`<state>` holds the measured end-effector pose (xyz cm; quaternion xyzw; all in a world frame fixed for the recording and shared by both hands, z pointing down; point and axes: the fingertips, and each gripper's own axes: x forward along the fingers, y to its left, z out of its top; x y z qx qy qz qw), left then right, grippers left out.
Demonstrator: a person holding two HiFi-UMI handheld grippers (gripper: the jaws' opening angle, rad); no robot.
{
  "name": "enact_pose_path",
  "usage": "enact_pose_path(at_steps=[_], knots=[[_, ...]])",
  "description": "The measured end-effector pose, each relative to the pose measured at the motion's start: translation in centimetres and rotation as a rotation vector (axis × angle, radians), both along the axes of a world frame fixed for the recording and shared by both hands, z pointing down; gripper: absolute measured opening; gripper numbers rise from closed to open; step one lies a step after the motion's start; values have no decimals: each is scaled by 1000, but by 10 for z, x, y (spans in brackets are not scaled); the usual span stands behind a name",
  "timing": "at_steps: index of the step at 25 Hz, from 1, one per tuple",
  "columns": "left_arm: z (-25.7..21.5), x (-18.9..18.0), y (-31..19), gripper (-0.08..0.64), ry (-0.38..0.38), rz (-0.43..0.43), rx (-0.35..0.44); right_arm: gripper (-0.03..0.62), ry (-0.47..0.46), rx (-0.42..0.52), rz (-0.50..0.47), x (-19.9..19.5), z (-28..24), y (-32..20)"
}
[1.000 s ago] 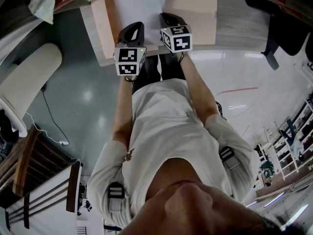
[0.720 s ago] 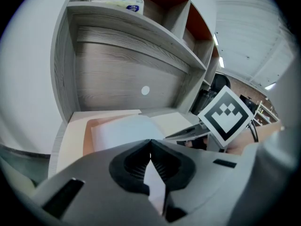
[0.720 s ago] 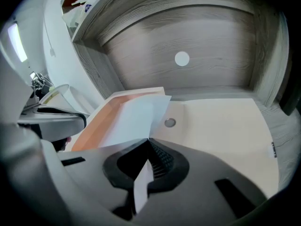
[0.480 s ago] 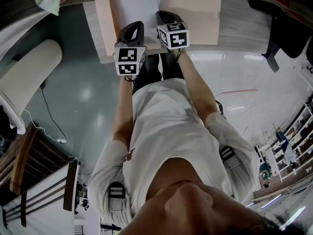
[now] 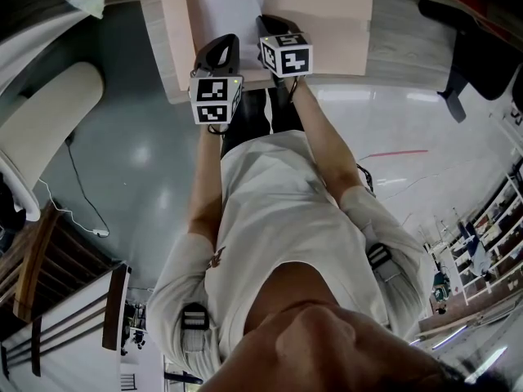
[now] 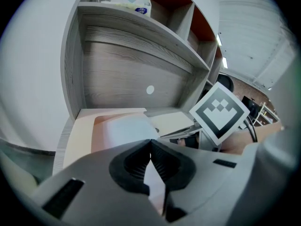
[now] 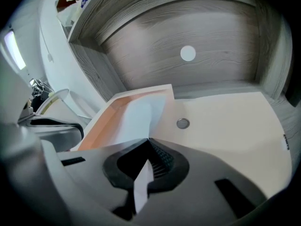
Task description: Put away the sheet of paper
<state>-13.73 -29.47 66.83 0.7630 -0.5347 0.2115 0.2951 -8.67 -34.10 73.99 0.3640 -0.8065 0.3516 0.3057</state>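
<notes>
Here, the left gripper (image 6: 150,141) has its jaws pressed together on the near edge of the sheet of paper (image 6: 123,128); we see a white sliver of it between the black pads. The right gripper (image 7: 148,141) is clamped on that same edge in the same way, just to the right of the left one. Ahead of both pairs of jaws the sheet runs forward into the left half of an open peach folder (image 7: 225,126). A round metal snap (image 7: 183,123) sits on the folder just ahead and to the right of the right jaws. The folder rests on a grey wood desk (image 5: 396,39). Further ahead stands the desk's back panel (image 7: 211,27), with a small white disc (image 7: 188,53) on it.
</notes>
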Motion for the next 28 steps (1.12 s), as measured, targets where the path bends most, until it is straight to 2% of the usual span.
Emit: enact_pose_path(at_steps=[3, 9, 14, 21, 28], knots=[[0, -1, 0, 21, 0, -1, -2, 20, -2, -10, -1, -4, 0, 1], [2, -3, 0, 21, 6, -1, -7, 21, 91, -22, -53, 2, 14, 10], [1, 1, -1, 21, 7, 9, 0, 23, 98, -15, -83, 7, 15, 13], [-1, 4, -1, 21, 7, 21, 6, 130, 89, -6, -131, 5, 14, 20], [-5, 7, 0, 21, 5, 27, 15, 155, 99, 28, -132, 13, 6, 23]])
